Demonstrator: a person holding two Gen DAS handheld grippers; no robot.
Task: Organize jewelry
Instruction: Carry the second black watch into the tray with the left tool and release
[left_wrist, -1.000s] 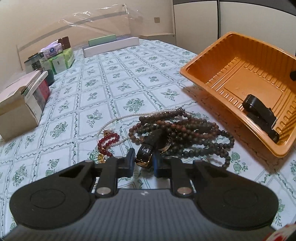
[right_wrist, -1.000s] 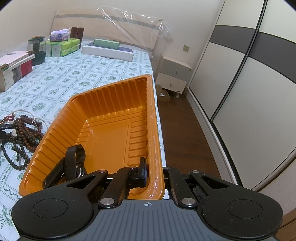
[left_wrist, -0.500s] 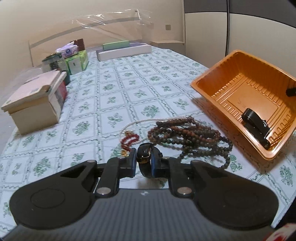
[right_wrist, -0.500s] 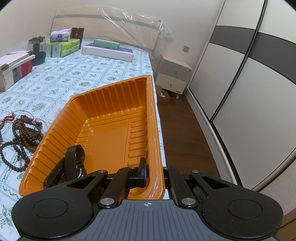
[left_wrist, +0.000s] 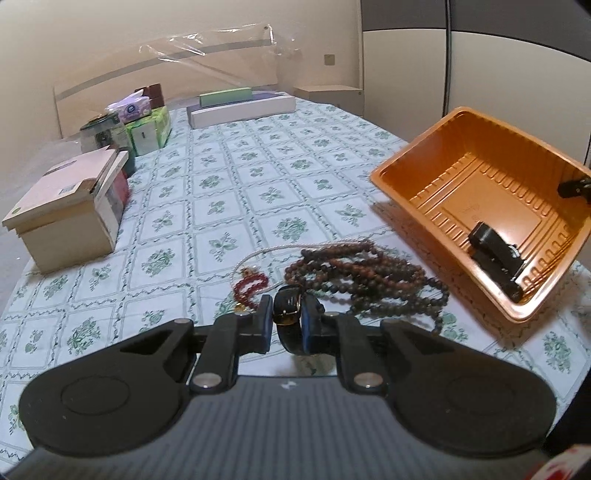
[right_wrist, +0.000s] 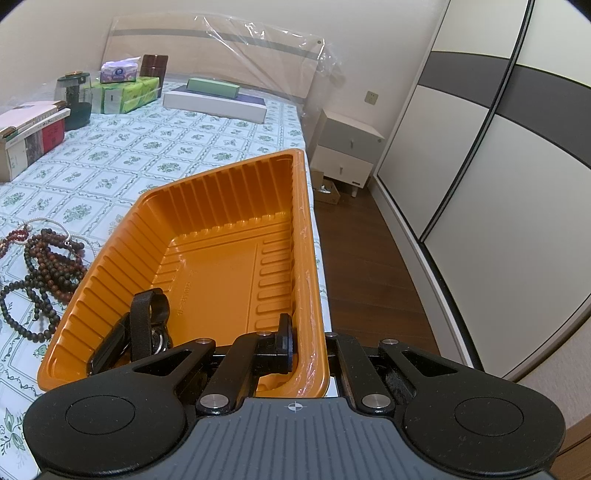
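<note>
Left tongs (left_wrist: 287, 320) pinch a black watch (left_wrist: 290, 314) with a gold buckle, lifted clear of the patterned bed (left_wrist: 229, 192). Right tongs (right_wrist: 308, 341) are pressed together on the near rim of the orange tray (right_wrist: 229, 236), tilting it. Another black watch (right_wrist: 142, 328) lies inside the tray. Brown bead strands (left_wrist: 369, 275), a red bracelet (left_wrist: 251, 286) and a pearl string (left_wrist: 258, 254) lie beside the tray.

Left gripper (left_wrist: 287, 325) has risen clear of brown wooden bead pile (left_wrist: 369, 277), black gold-buckled watch (left_wrist: 291, 314) lifted with it off floral cloth.
</note>
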